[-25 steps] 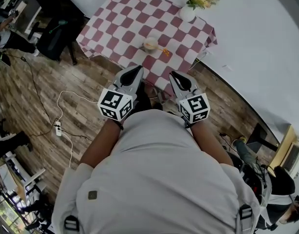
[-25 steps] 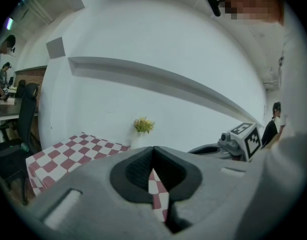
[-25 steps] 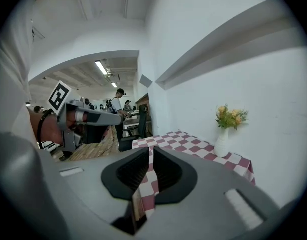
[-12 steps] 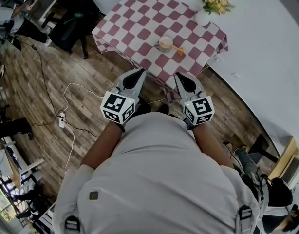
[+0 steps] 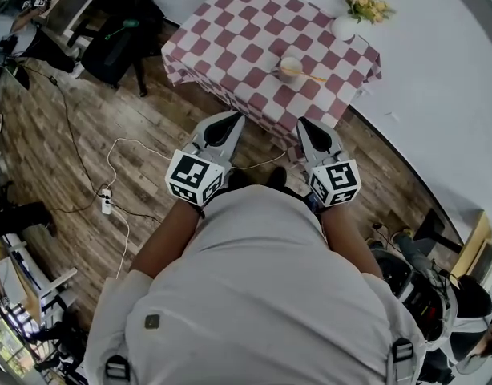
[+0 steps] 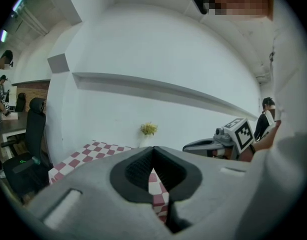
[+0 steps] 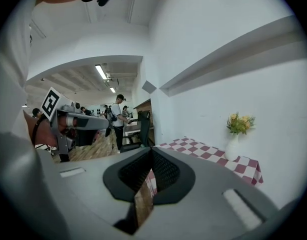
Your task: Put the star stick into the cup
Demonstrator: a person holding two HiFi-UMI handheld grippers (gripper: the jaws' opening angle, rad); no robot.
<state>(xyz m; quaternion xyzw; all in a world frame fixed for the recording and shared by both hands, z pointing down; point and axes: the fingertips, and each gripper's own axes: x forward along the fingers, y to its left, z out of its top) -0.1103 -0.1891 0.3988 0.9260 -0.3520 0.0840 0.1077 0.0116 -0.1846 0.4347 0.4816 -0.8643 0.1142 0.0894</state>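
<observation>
While held low at the waist over the floor (image 5: 150, 119), shut tight on nothing: fingers of left gripper (image 5: 228, 123) and right gripper (image 5: 308, 127) pressed together, empty. Farther out, well apart from both sets of fingers, on the checked bench (image 5: 230, 38): cup (image 5: 291, 68), with orange star stick (image 5: 310, 77) lying just beside it, to its right. Beyond, near the far corner, vase (image 5: 344, 28) of flowers.

Checked-cloth table (image 5: 230, 48), cup (image 5: 290, 68), stick (image 5: 312, 77) beside it, flower vase (image 5: 343, 28)
</observation>
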